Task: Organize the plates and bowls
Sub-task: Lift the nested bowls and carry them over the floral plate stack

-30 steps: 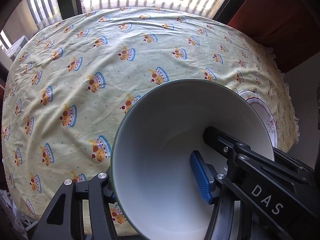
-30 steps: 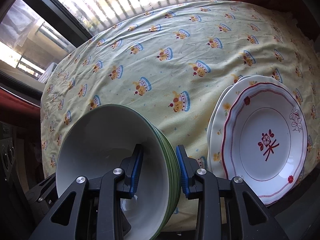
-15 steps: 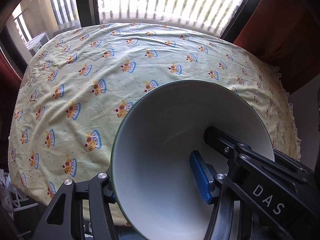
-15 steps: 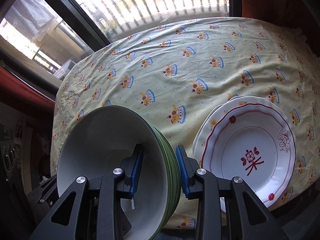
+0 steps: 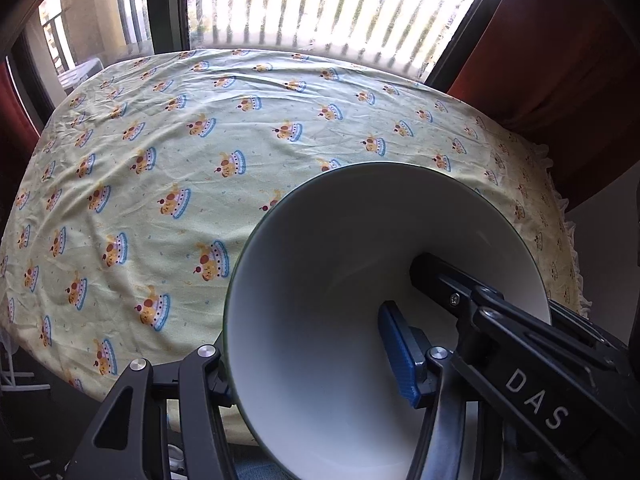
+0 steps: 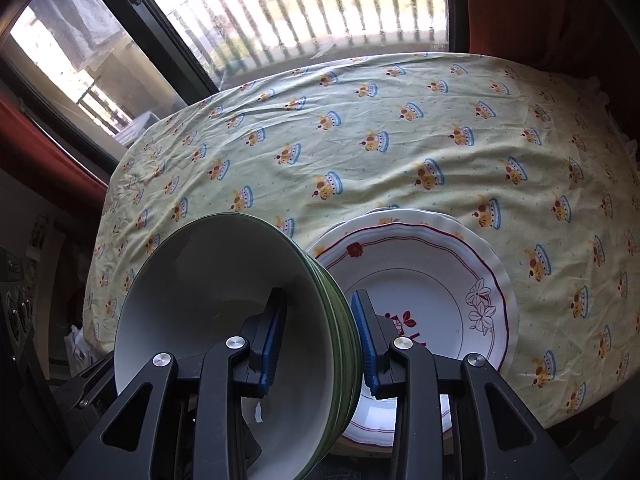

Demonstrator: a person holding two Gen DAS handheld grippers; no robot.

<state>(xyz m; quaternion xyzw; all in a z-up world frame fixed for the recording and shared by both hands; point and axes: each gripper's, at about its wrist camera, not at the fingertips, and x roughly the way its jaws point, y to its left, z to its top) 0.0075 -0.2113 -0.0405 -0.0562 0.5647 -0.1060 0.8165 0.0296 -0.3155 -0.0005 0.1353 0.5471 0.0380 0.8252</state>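
Note:
Both grippers hold the same stack of green-rimmed white bowls (image 6: 208,300), lifted above the near edge of the table. My right gripper (image 6: 320,340) is shut on the stack's right wall, one blue pad inside, one outside. In the left wrist view the bowls (image 5: 340,280) fill the lower right; my left gripper (image 5: 312,364) is shut on their left wall, and the right gripper's finger (image 5: 400,354) shows inside. A stack of white plates with red trim and flower marks (image 6: 432,292) lies on the table to the right of the bowls.
The table wears a pale yellow cloth printed with crowns (image 5: 200,168), also seen in the right wrist view (image 6: 400,140). A window with vertical bars (image 6: 320,8) runs behind it. Red curtains (image 5: 560,60) hang at the right.
Both grippers and the bowls have pulled back and up from the table; more of the window and cloth shows. The plates have dropped lower in the right view. The grips are unchanged.

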